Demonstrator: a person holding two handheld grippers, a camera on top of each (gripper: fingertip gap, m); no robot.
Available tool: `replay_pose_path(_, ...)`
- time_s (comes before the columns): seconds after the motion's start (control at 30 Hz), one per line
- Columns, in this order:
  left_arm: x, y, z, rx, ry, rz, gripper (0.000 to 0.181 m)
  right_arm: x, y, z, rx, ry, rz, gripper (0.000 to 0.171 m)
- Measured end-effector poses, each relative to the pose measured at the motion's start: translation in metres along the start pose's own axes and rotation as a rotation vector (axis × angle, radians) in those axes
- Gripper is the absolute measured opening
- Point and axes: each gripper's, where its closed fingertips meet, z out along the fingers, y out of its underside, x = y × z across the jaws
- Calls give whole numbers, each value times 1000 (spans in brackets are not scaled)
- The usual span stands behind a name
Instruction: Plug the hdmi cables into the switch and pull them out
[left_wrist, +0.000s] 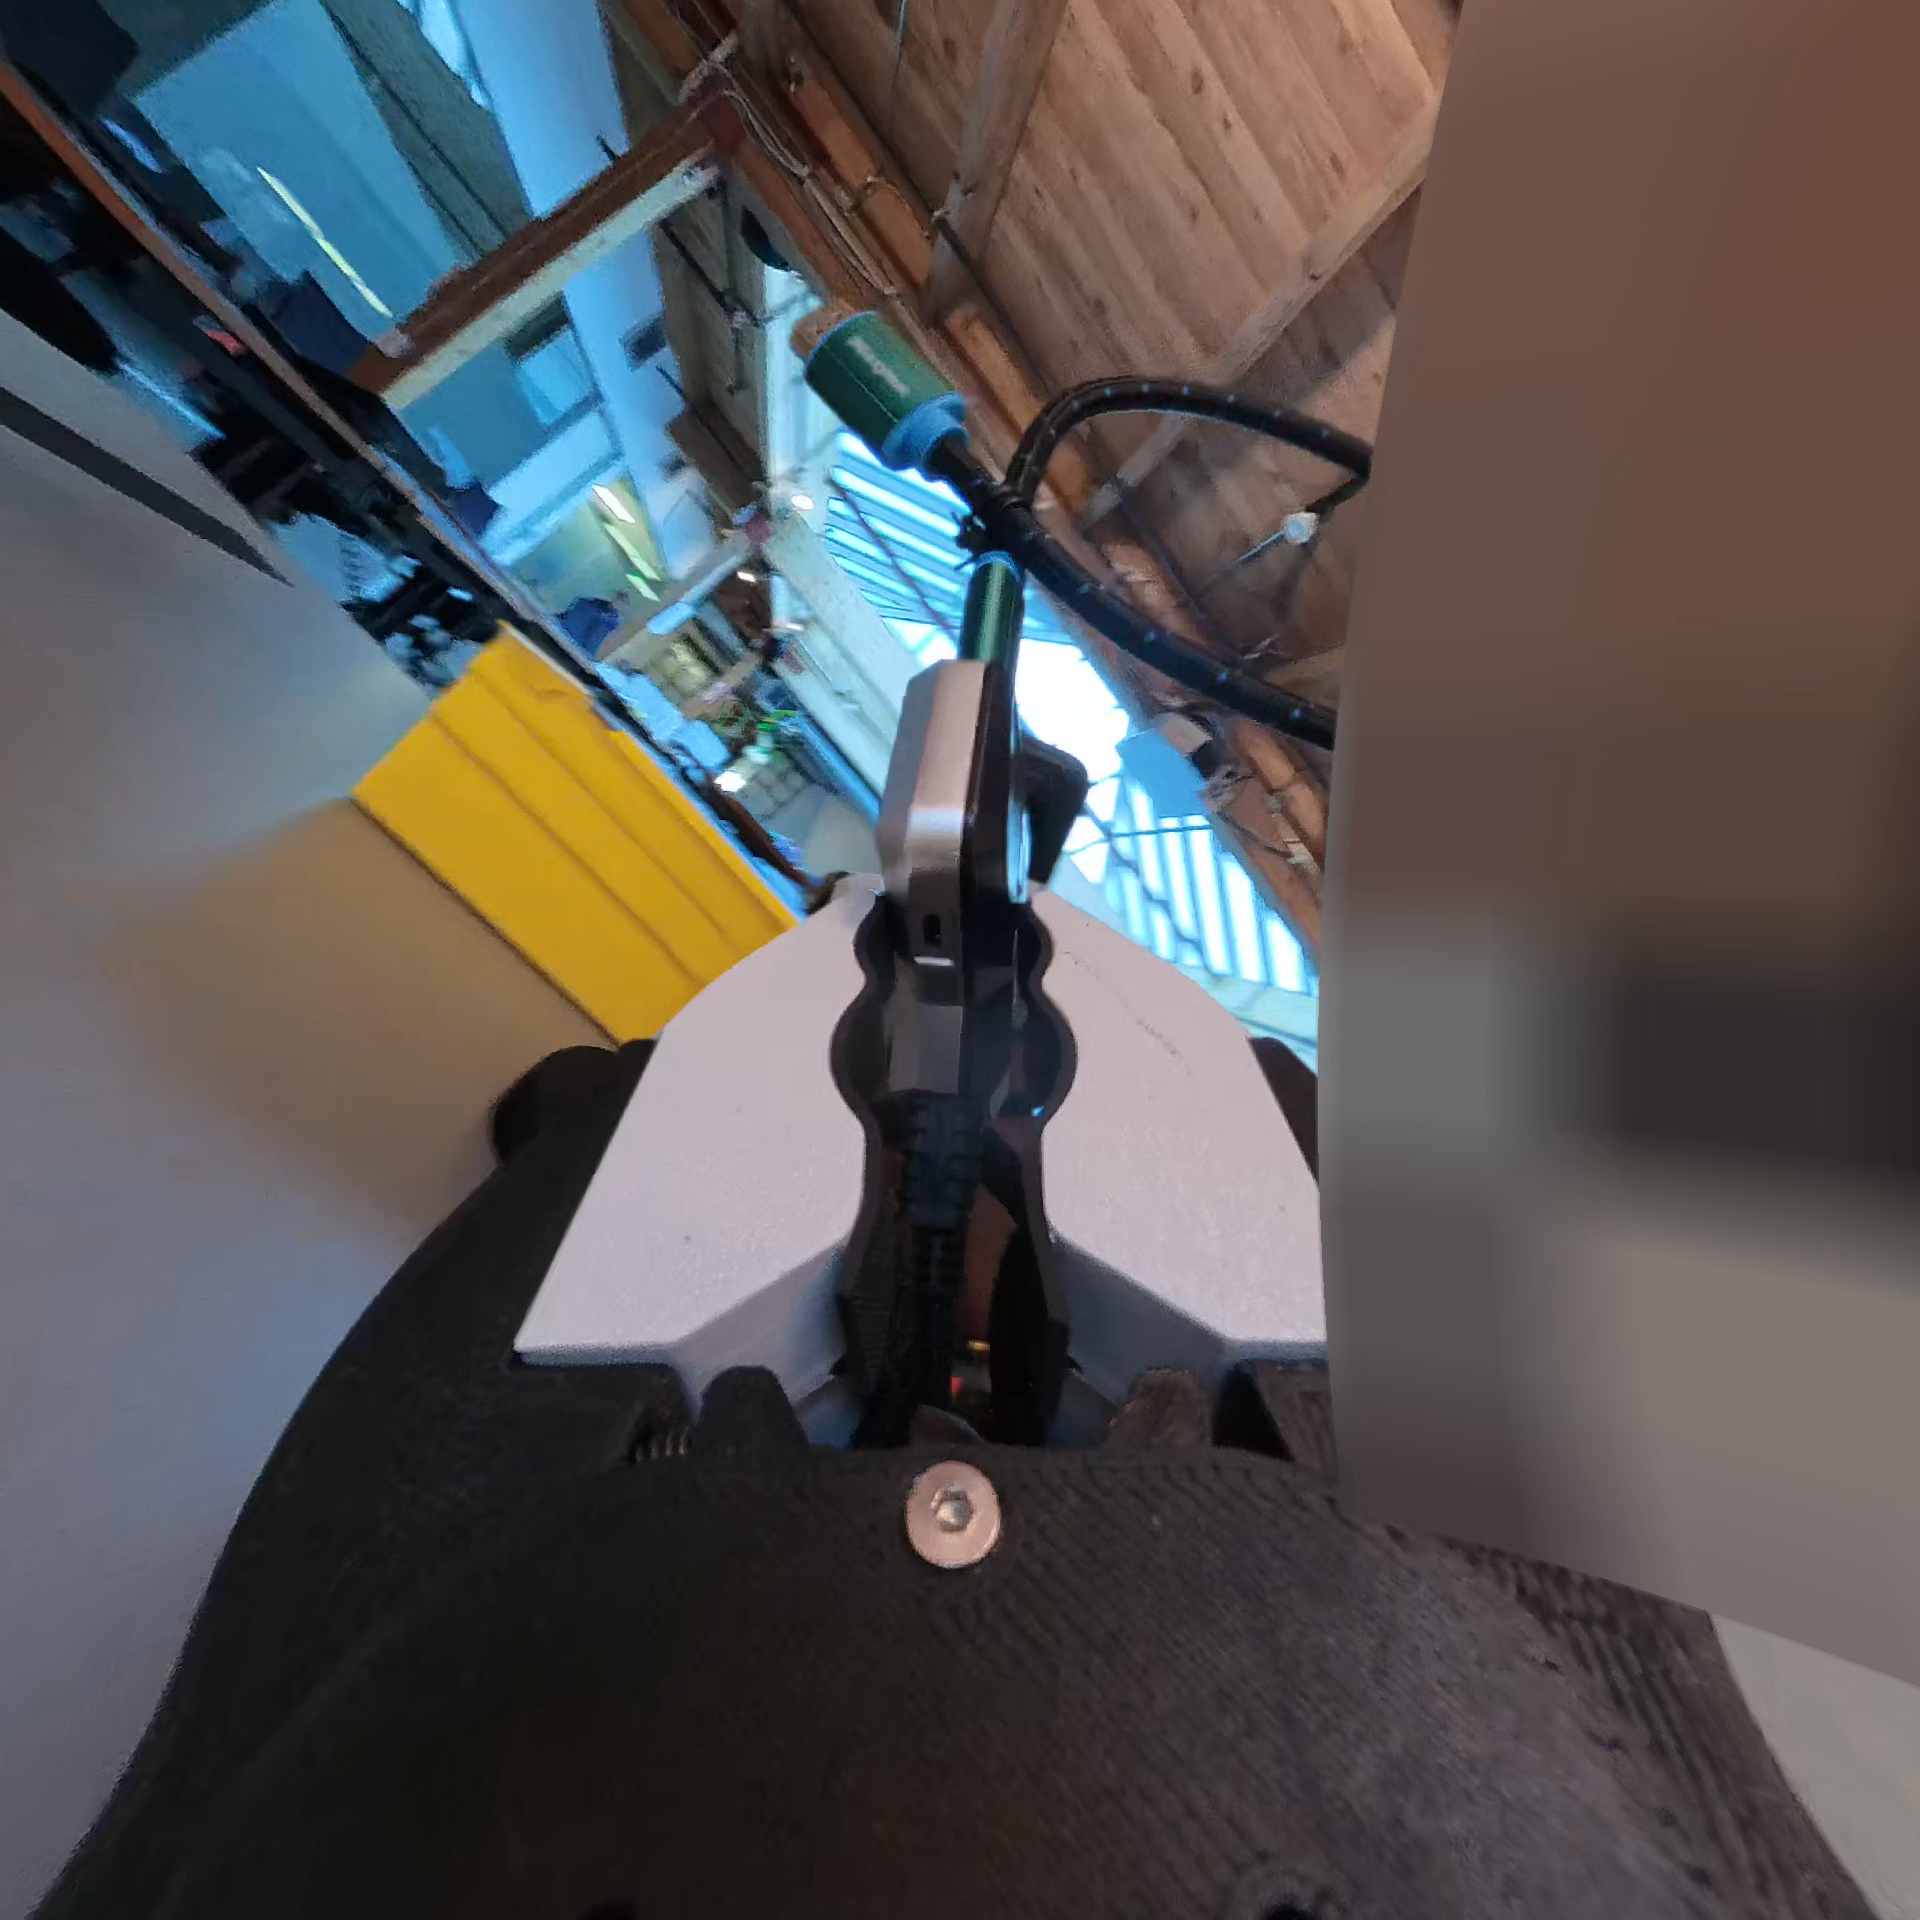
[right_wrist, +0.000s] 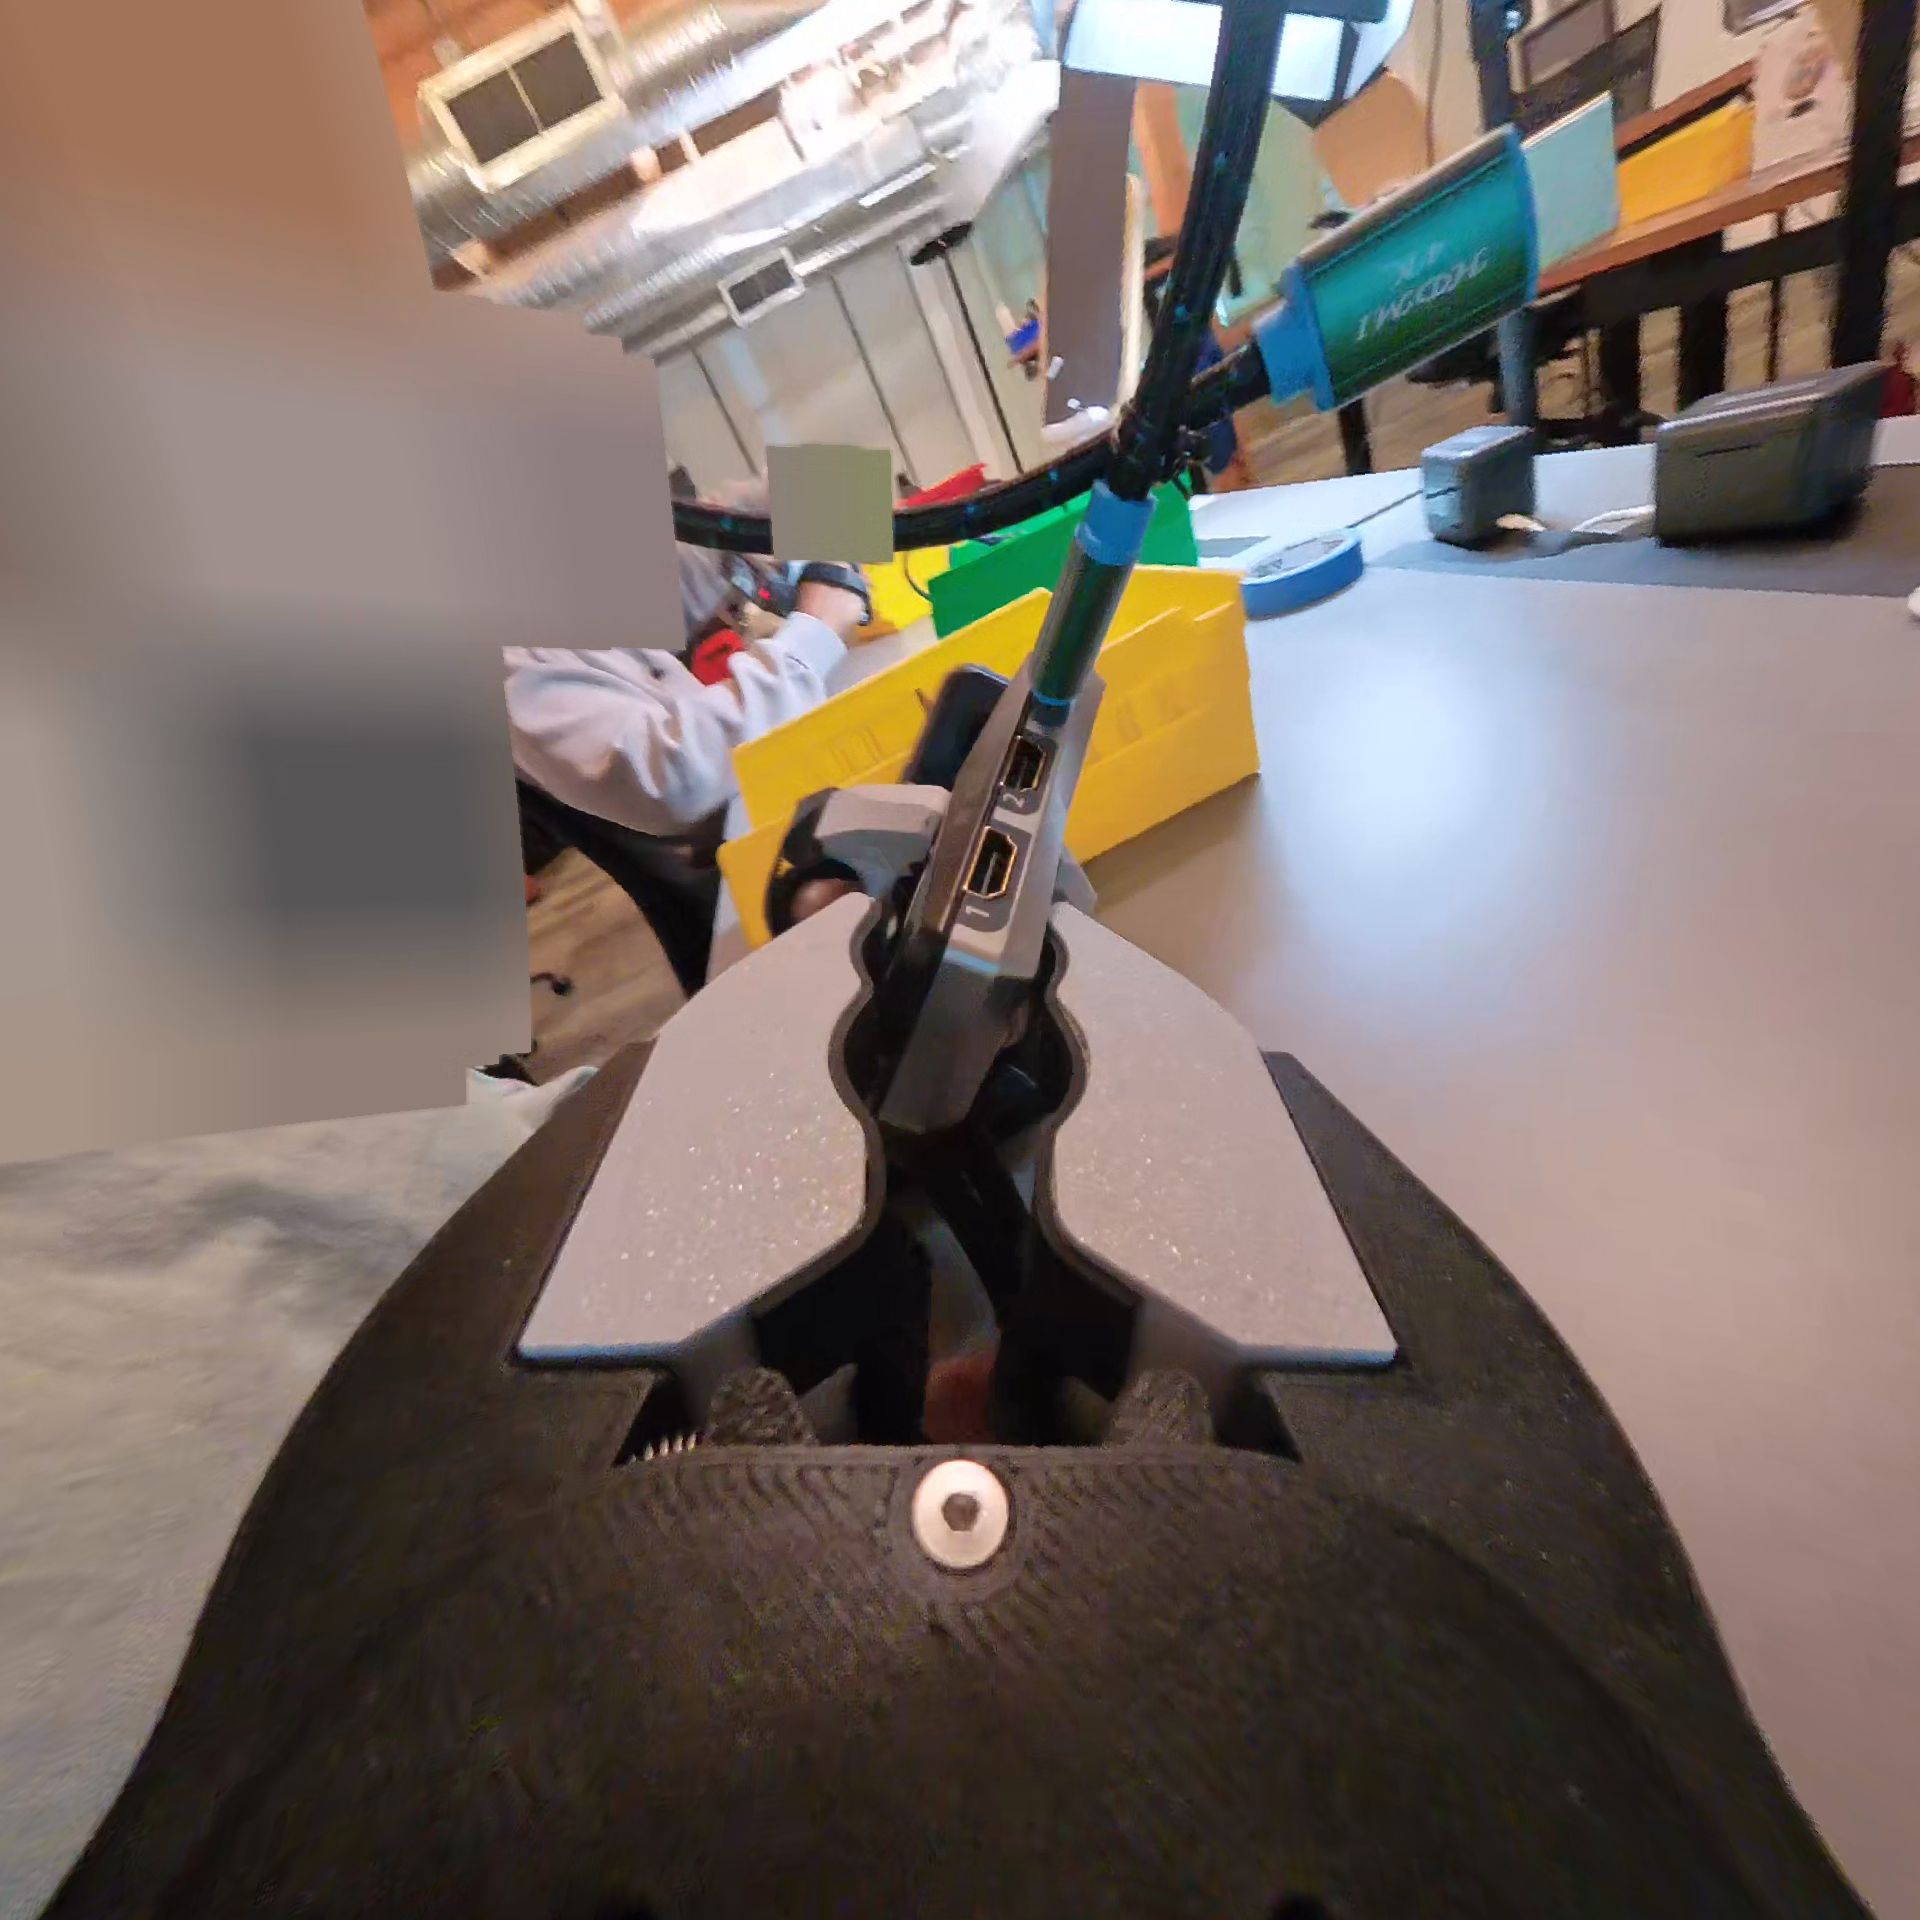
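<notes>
The grey HDMI switch (right_wrist: 982, 925) is held up in the air. My right gripper (right_wrist: 961, 940) is shut on its near corner. Two empty ports (right_wrist: 992, 862) face the right wrist view, and a green plug (right_wrist: 1086, 613) sits in the far port. A second green plug (right_wrist: 1403, 301) with a blue collar hangs free on the black braided cable (right_wrist: 1195, 270). My left gripper (left_wrist: 951, 920) is shut on the switch (left_wrist: 940, 769), with a braided cable (left_wrist: 935, 1195) between its fingers. The left wrist view also shows the plugged plug (left_wrist: 987, 613) and the free plug (left_wrist: 873, 379).
A grey table (right_wrist: 1558, 883) carries a yellow bin (right_wrist: 1153, 707), a green bin (right_wrist: 1039, 566), a blue tape roll (right_wrist: 1304, 556) and dark boxes (right_wrist: 1766, 457). A person's grey sleeve (right_wrist: 644, 717) is at the left. The left wrist view points up at a wooden ceiling (left_wrist: 1143, 156). The grippers are tip to tip, or close to it.
</notes>
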Motion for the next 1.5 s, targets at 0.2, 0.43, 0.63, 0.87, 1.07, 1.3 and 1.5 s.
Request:
replay_pose_path(0.2, -16, -12, -8, -52, -403, 594, 69, 21, -21, -10, 156, 254, -55, 23)
replay_pose_path(0.43, -31, -4, 9, -261, -658, 1096, 48, 13, -28, 1, 226, 401, -162, 23)
replay_pose_path(0.63, -25, -11, 8, -146, -591, 1040, 42, -1, -28, 13, 155, 397, -331, 38)
replay_pose_path(0.87, -11, -25, 8, -95, -641, 1130, 42, -6, -41, 22, 121, 416, -514, 25)
replay_pose_path(1.07, 3, -32, 13, -72, -674, 1192, 39, -12, -62, 23, 132, 211, -357, 24)
replay_pose_path(1.3, 47, -38, 10, -62, -293, 893, 78, -38, -82, -3, -191, -160, -482, 21)
replay_pose_path(1.5, 37, -13, 19, -123, -179, 683, 25, -24, -55, 1, -495, -235, -424, 26)
